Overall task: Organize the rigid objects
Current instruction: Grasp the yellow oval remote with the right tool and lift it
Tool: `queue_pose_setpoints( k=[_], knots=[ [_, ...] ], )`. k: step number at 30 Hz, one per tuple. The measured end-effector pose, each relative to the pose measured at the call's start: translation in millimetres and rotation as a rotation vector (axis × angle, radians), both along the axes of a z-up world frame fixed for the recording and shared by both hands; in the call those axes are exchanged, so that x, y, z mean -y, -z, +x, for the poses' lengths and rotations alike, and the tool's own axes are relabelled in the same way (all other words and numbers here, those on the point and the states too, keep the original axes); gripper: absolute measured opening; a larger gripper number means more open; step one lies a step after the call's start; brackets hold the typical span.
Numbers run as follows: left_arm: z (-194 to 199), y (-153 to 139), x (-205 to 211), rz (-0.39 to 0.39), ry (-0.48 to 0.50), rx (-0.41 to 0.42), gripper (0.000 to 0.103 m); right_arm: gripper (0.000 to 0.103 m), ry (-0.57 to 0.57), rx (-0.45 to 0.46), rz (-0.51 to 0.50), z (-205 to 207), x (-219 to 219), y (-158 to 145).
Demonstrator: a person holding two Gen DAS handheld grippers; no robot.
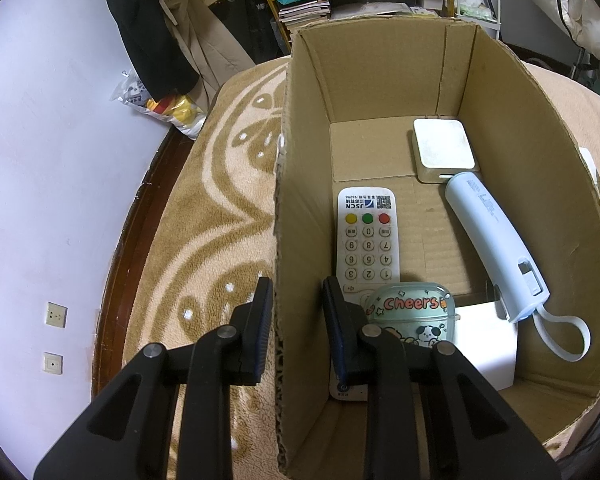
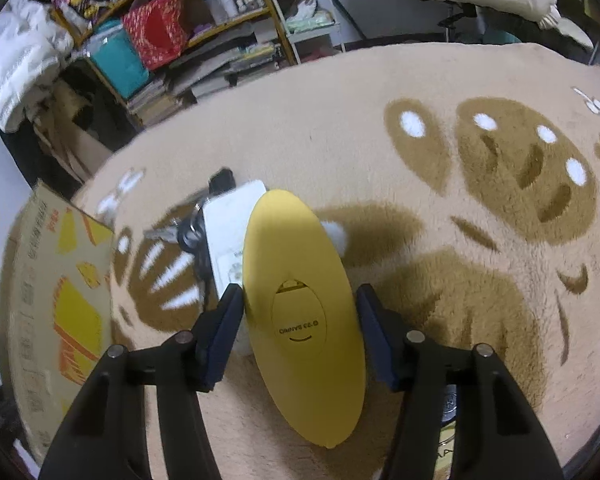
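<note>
The left claw [image 1: 296, 320] straddles the near-left wall of the cardboard box [image 1: 512, 128], one finger outside and one inside, and I cannot tell whether it actually pinches the wall. The box sits on a tan patterned blanket [image 1: 220, 184]. Inside, from left to right, lie a white remote [image 1: 366, 240], a green "Cheers" case [image 1: 414, 312] resting on the remote's near end, a white card [image 1: 488, 344], a square white box [image 1: 444, 148] at the far end, and a pale blue handle with a strap [image 1: 496, 240] leaning along the right wall. Over on the blanket [image 2: 380, 120], the right claw [image 2: 300, 312] is spread around a yellow oval case [image 2: 300, 300], the left finger touching it, the right just beside. A white charger [image 2: 230, 232] and keys [image 2: 180, 234] crowd its left side, between it and the box's printed outer wall [image 2: 52, 280].
</note>
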State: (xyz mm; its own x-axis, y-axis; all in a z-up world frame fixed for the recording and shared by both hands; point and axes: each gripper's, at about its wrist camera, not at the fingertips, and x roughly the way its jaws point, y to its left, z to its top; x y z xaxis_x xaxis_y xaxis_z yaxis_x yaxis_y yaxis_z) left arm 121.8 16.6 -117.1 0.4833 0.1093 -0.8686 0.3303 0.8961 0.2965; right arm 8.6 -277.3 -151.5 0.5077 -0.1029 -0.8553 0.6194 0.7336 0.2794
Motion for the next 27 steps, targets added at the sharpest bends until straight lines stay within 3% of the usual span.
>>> queue_pose_setpoints(
  k=[2,3,4,7,12,15,18,27],
  knots=[
    [-0.8,1.1,0.6,0.001,0.001,0.0,0.025,0.061,-0.003,0.034,0.004,0.4,-0.4,-7.6],
    [-0.9,1.2,0.6,0.001,0.001,0.0,0.025,0.044,-0.006,0.051,0.011,0.9,-1.1,-10.8],
    [-0.8,1.0,0.5,0.001,0.001,0.0,0.025,0.015,-0.009,0.07,0.027,1.0,-0.9,-13.6],
    [-0.6,0.9,0.5,0.002,0.001,0.0,0.025,0.012,-0.028,0.101,0.028,4.9,-3.5,-20.7],
    [-1.5,2.2,0.6,0.002,0.001,0.0,0.025,0.011,-0.051,0.077,0.042,9.5,-7.3,-13.4],
    [-0.9,1.6,0.6,0.003,0.001,0.0,0.025,0.017,-0.076,0.081,0.053,11.2,-10.7,-12.6],
    [-2.1,2.4,0.5,0.004,0.002,0.0,0.025,0.042,-0.116,0.103,0.051,15.3,-17.8,-14.8],
    [-2.8,2.6,0.5,0.004,0.002,-0.002,0.025,0.067,-0.265,0.096,0.0,43.9,-49.4,-11.1]
  ],
)
